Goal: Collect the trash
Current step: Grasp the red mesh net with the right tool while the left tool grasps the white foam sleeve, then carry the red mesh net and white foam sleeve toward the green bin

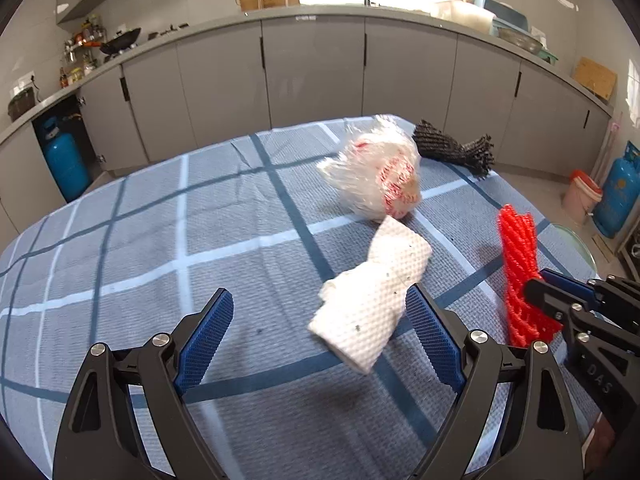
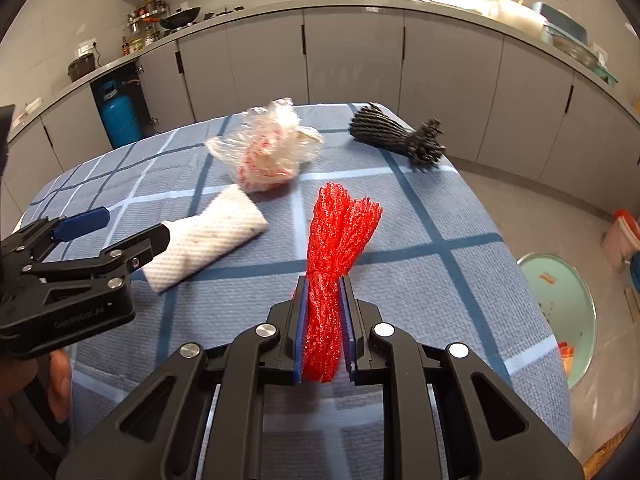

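Note:
My right gripper (image 2: 324, 284) is shut on a red foam net (image 2: 336, 232), which lies along the blue checked tablecloth (image 2: 460, 280); the net also shows in the left wrist view (image 1: 520, 264). My left gripper (image 1: 320, 300) is open, its jaws on either side of the near end of a white foam net sleeve (image 1: 372, 300); this sleeve also shows in the right wrist view (image 2: 208, 240). A crumpled clear plastic bag with red print (image 1: 380, 176) lies behind it. A black foam net (image 1: 452, 146) lies at the table's far edge.
Grey kitchen cabinets (image 1: 312, 68) run behind the table. A pale green trash bin with scraps inside (image 2: 560, 312) stands on the floor right of the table. Blue gas cylinders (image 1: 64, 156) stand at left and right (image 1: 616, 192). A pink bucket (image 1: 580, 196) stands on the floor.

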